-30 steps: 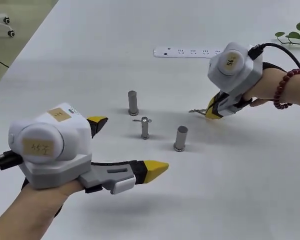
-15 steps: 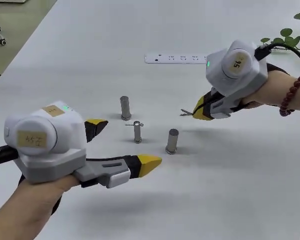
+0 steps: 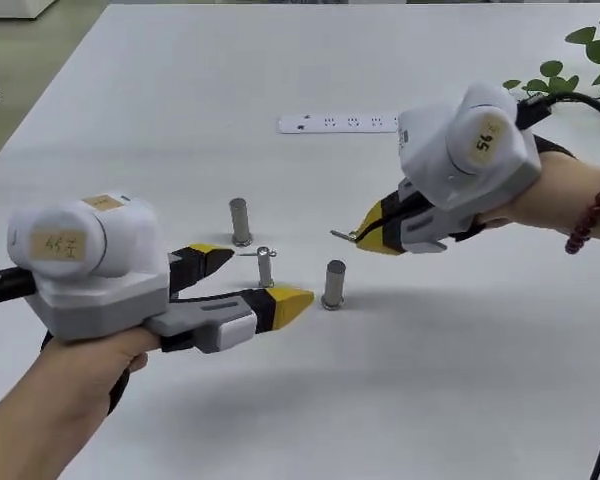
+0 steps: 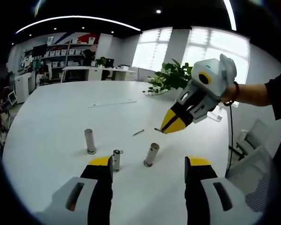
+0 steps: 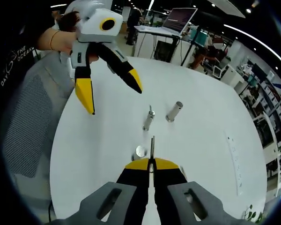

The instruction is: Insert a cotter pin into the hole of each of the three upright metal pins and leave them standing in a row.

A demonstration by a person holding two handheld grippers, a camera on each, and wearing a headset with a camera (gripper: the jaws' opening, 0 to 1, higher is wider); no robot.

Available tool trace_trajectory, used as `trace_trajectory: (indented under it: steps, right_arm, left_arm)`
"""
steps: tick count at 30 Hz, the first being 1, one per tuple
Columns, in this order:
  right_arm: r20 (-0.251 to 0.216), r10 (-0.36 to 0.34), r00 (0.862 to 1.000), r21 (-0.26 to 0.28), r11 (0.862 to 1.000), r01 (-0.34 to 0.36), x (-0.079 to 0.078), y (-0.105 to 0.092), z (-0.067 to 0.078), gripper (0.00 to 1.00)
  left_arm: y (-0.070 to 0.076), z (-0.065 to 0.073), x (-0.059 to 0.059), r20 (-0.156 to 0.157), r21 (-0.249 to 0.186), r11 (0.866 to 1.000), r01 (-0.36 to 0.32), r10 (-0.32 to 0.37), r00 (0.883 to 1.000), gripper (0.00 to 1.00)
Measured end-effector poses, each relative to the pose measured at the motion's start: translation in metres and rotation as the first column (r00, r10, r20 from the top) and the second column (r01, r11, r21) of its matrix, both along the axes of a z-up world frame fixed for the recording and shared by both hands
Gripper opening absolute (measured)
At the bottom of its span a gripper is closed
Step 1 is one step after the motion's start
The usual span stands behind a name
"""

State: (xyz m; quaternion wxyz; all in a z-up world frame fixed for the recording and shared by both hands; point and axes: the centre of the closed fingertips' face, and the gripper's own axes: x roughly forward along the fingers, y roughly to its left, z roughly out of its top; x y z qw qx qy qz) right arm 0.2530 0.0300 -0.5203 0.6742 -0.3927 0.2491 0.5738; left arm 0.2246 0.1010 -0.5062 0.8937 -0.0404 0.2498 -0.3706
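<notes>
Three upright metal pins stand in a row on the white table: the far one [image 3: 240, 221], the middle one [image 3: 265, 266] with a cotter pin through its top, and the near one [image 3: 334, 284]. My right gripper [image 3: 365, 232] hovers just right of and above the near pin, shut on a cotter pin [image 3: 342, 236] that pokes out past its tips [image 5: 152, 147]. My left gripper [image 3: 255, 277] is open, its yellow tips on either side of the middle pin [image 4: 116, 160]. In the right gripper view, the near pin [image 5: 140, 152] lies just beyond the held cotter pin.
A loose cotter pin [image 4: 138, 132] lies on the table behind the row. A white power strip [image 3: 338, 123] sits further back, and a potted plant [image 3: 590, 50] stands at the far right corner. The table edge runs along the left.
My right gripper has carried the cotter pin left, closer to the near pin. My left gripper has moved forward until its open jaws flank the middle pin.
</notes>
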Motion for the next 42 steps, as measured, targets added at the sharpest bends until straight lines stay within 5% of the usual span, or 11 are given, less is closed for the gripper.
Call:
trace_trajectory:
  steps: [10,22,34,42]
  right_arm:
    - [0.008,0.075,0.997,0.008,0.997,-0.075,-0.024,0.014,0.000,0.00]
    - [0.012,0.137,0.991,0.024,0.990,-0.137,-0.039,0.025,0.003,0.00]
    - [0.015,0.166,0.986,0.027,0.986,-0.167,-0.048,0.028,0.003,0.00]
    - [0.020,0.169,0.985,0.030,0.985,-0.169,-0.050,0.030,0.004,0.00]
  left_arm:
    - [-0.020,-0.001,-0.007,-0.100,-0.061,0.997,0.044,-0.049,0.994,0.34]
    - [-0.032,-0.003,-0.013,-0.206,-0.149,0.988,0.034,-0.065,0.976,0.20]
    - [-0.042,0.003,-0.017,-0.263,-0.244,0.969,0.022,-0.088,0.961,0.07]
    - [-0.041,0.001,-0.018,-0.279,-0.258,0.966,0.012,-0.087,0.956,0.00]
